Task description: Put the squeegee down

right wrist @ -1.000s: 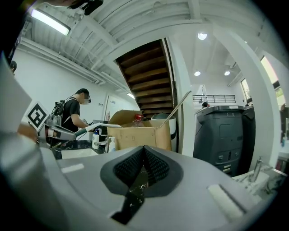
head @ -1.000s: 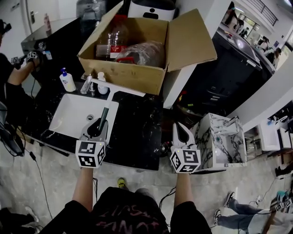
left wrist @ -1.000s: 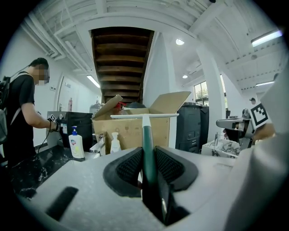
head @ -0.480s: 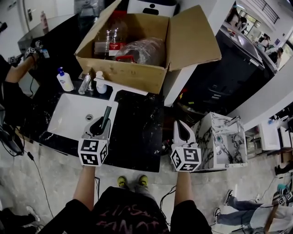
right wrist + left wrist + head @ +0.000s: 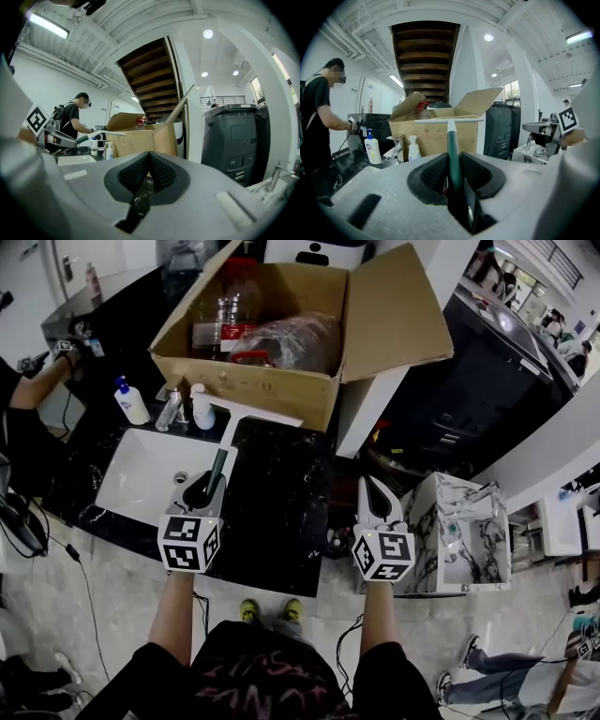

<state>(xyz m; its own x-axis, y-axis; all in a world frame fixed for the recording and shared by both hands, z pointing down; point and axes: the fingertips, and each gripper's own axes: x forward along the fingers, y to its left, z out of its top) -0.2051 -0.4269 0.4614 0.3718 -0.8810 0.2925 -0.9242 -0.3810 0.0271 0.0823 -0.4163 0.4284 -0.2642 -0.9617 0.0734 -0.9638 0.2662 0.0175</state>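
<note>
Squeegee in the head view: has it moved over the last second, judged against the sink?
Yes, slightly: the squeegee, held in the left tongs, has drifted right toward the right edge of the sink.

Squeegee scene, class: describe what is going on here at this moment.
A person holds a gripper in each hand. The left gripper is clamped on the squeegee by its green handle, blade toward the cardboard box, above the right edge of the sink. It is not yet put down. The right gripper is shut and empty beside the black counter.

Squeegee (image 5: 225,448) green handle, white blade; counter (image 5: 281,512) black marble; box (image 5: 253,390) brown.
</note>
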